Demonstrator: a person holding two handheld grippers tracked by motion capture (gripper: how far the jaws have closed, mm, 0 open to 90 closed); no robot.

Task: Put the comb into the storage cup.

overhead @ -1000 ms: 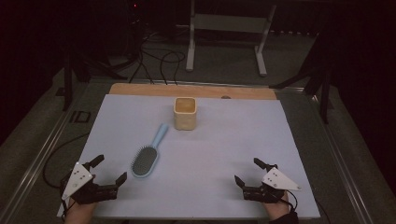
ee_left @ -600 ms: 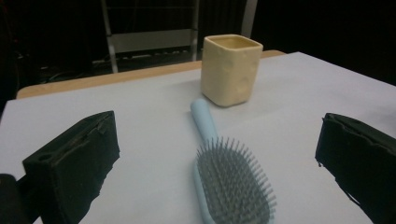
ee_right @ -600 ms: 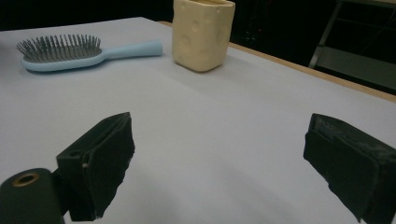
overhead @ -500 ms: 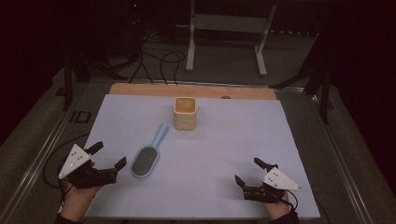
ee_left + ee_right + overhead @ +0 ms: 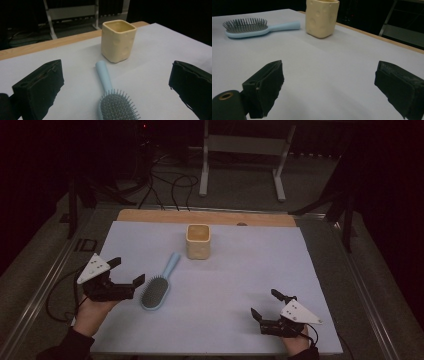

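A light blue hairbrush (image 5: 156, 290) lies bristles up on the pale mat, its handle pointing toward a cream square cup (image 5: 198, 241) that stands upright behind it. My left gripper (image 5: 128, 271) is open, held just left of the brush head and apart from it. In the left gripper view the hairbrush (image 5: 117, 108) lies between the wide-open jaws of my left gripper (image 5: 116, 71), with the cup (image 5: 118, 41) beyond. My right gripper (image 5: 264, 303) stands open and empty near the front right. From my right gripper (image 5: 329, 75), the hairbrush (image 5: 249, 27) and cup (image 5: 321, 17) are far off.
The pale mat (image 5: 260, 260) covers the table, with a wooden strip (image 5: 150, 216) bare along the far edge. Beyond the table a metal stand (image 5: 240, 145) and loose cables (image 5: 165, 182) are on the dark floor.
My left gripper has risen and moved forward and right, closing in on the hairbrush head. The right gripper, brush and cup have stayed put.
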